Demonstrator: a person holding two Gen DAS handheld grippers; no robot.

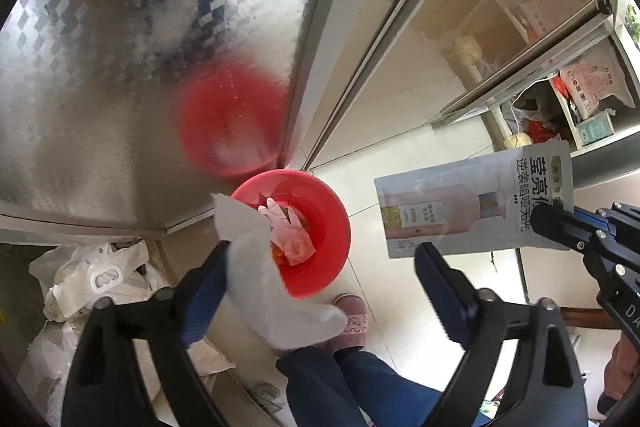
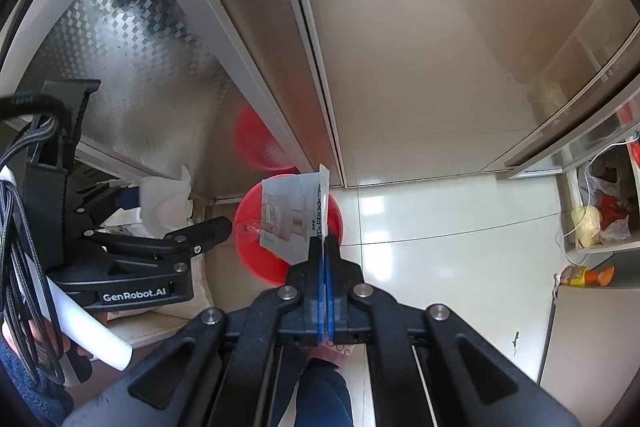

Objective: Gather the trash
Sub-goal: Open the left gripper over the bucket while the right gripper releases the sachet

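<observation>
Red bin on the floor holds a pink glove.

I see a glossy pale tiled floor catching bright window-like glare near the centre of the right wrist view. At ten o'clock stands a brushed metal panel with a diamond-embossed pattern, dulled by a dark smudge. From twelve to two o'clock run beige cabinet doors in metal frames, reflective enough to mirror the room. At three o'clock an open shelf holds bags and packets. At eight o'clock in the left wrist view, crumpled white plastic bags lie heaped against the panel's base.
</observation>
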